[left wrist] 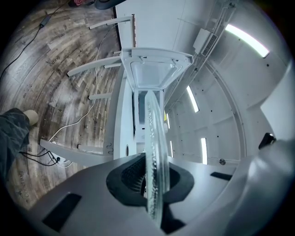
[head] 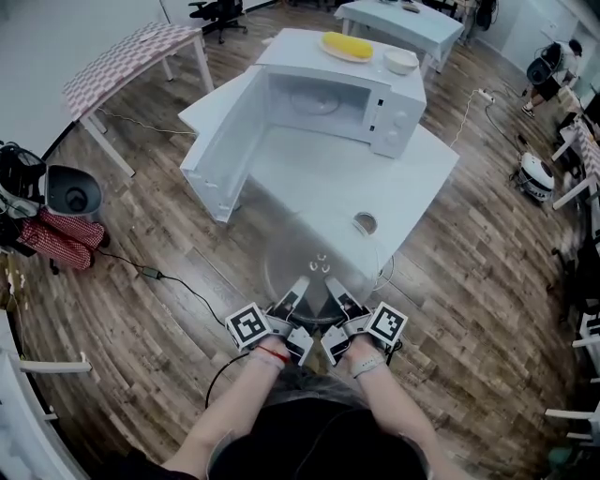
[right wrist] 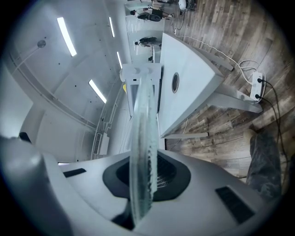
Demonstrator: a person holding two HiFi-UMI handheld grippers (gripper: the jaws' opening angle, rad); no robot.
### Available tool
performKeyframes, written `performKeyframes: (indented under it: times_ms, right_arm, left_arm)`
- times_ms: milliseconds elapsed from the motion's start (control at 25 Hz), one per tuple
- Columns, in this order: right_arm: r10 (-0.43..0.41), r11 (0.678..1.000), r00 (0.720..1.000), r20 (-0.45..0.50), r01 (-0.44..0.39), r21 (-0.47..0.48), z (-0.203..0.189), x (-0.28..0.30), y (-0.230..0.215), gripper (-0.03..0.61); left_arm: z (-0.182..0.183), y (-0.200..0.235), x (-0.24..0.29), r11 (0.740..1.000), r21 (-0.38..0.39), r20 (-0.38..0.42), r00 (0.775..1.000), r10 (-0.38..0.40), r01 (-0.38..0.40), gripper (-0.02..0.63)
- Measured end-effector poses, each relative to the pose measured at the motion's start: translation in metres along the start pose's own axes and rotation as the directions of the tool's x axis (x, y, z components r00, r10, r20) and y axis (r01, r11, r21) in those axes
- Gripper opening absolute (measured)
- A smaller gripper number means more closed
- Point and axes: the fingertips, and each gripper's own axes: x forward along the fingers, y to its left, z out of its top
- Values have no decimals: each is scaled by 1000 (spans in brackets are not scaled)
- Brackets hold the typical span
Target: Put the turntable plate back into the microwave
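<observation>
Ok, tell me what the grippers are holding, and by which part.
The glass turntable plate, held by its near rim: the left gripper and the right gripper each grip that edge, side by side.

Counting now: 1 microwave [head: 328,103], 1 glass turntable plate [head: 314,267], 2 grippers, left gripper [head: 300,283] and right gripper [head: 330,283], 1 white bowl [head: 400,62], 1 plate of yellow food [head: 346,46], 1 checked-cloth table [head: 131,56] and 1 office chair [head: 217,11]

door [head: 220,150] stands wide left; microwave [head: 398,112] mouth open ahead.
</observation>
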Motion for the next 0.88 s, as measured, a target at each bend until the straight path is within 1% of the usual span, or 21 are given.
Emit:
performKeyframes:
  times_ms: [120,280,400,880]
  right_arm:
    - [-5,1000,1000,12,5,-7,16,12,0,40]
    - [5,1000,999,35,-5,-19,41,32,5,40]
    - [-5,1000,999,49,6,-18,55,46,1,40]
    - [-34,999,998,54,33,16,84,103,-12,40]
  left_arm:
    - [7,2,19,1000,-14,-10,1000,-8,8,31]
    - [21,1,49,1000,0,-34,999,-10,10,31]
    - [31,4,68,1000,-12,-46,999,-13,13,31]
    - [78,21,112,999,-32,-49,998,25,-27,31]
